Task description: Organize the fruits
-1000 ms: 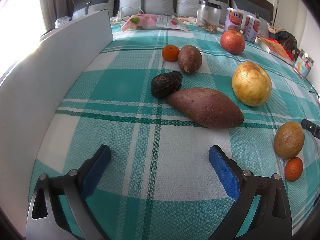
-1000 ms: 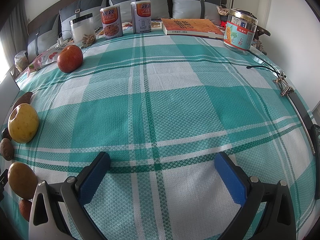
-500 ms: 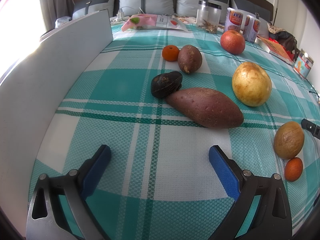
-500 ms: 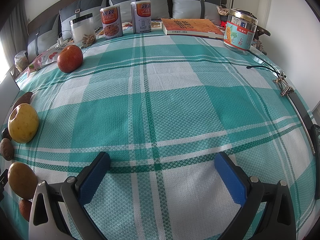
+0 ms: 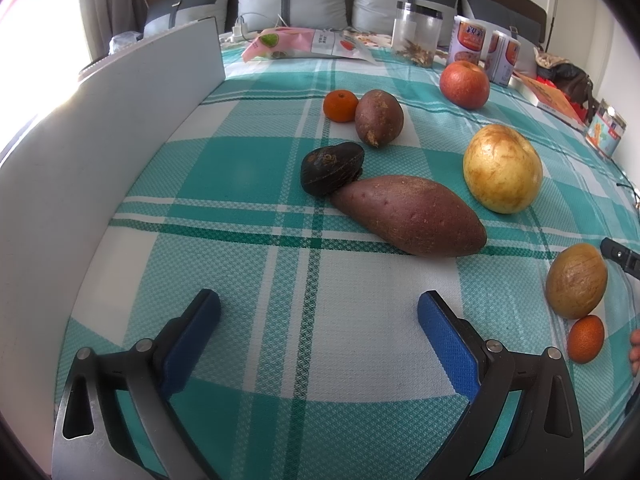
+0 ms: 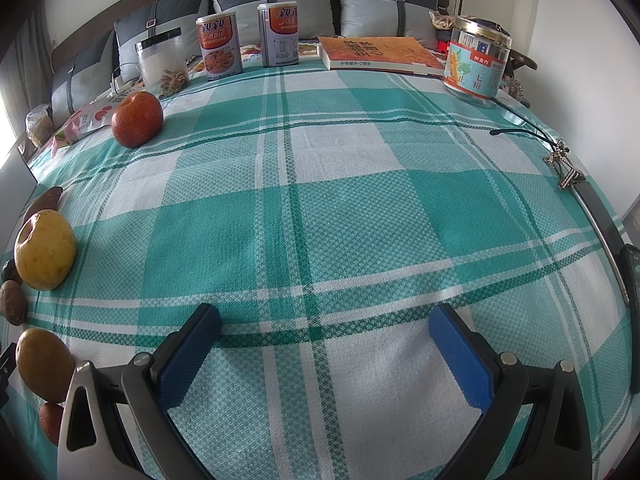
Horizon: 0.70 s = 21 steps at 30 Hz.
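Observation:
In the left wrist view a long sweet potato (image 5: 412, 216) lies ahead of my open, empty left gripper (image 5: 318, 312), touching a dark fruit (image 5: 331, 168). Beyond are a small orange (image 5: 340, 106) and a brown round fruit (image 5: 379, 117). A yellow pear (image 5: 502, 169), a red apple (image 5: 464, 84), a tan fruit (image 5: 576, 286) and a second small orange (image 5: 585, 338) lie to the right. My right gripper (image 6: 324, 324) is open and empty over bare cloth; the apple (image 6: 137, 119), pear (image 6: 45, 249) and tan fruit (image 6: 43, 364) lie at its left.
A white board (image 5: 80, 152) stands along the left of the checked cloth (image 5: 240, 168). At the back stand a clear jar (image 6: 162, 62), two cans (image 6: 219, 46), a book (image 6: 380, 52) and a printed tin (image 6: 476, 62). A snack bag (image 5: 296, 42) lies far left. A cable and metal clip (image 6: 564, 168) lie at right.

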Available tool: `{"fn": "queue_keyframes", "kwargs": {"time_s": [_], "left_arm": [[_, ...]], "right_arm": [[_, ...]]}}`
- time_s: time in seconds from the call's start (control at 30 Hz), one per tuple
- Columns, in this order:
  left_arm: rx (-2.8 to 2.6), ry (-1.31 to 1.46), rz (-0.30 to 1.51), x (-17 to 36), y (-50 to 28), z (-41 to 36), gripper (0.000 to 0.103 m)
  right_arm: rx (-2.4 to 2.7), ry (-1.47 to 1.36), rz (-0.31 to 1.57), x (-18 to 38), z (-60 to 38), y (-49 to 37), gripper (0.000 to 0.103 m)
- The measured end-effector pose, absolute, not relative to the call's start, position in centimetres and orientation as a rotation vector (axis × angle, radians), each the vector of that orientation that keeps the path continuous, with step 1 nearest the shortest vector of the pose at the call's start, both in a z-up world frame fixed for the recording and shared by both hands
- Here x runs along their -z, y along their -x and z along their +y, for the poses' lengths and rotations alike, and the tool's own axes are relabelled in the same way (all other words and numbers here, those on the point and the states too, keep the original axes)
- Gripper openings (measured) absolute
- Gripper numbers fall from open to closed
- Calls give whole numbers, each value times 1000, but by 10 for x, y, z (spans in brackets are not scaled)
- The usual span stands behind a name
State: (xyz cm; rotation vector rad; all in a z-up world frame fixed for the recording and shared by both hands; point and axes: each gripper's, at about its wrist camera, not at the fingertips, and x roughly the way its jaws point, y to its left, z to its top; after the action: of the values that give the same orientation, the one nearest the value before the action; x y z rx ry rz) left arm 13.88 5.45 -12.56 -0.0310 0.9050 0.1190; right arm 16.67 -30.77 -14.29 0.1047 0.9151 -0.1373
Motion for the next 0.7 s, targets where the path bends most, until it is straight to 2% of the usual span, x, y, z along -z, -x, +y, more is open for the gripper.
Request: {"fn": "queue_keyframes", "kwargs": {"time_s": [0.7], "left_arm": [[-30,70,915,121,-132,64,99]], "right_arm": [[144,-105,914,143,-308,-168,103]]}}
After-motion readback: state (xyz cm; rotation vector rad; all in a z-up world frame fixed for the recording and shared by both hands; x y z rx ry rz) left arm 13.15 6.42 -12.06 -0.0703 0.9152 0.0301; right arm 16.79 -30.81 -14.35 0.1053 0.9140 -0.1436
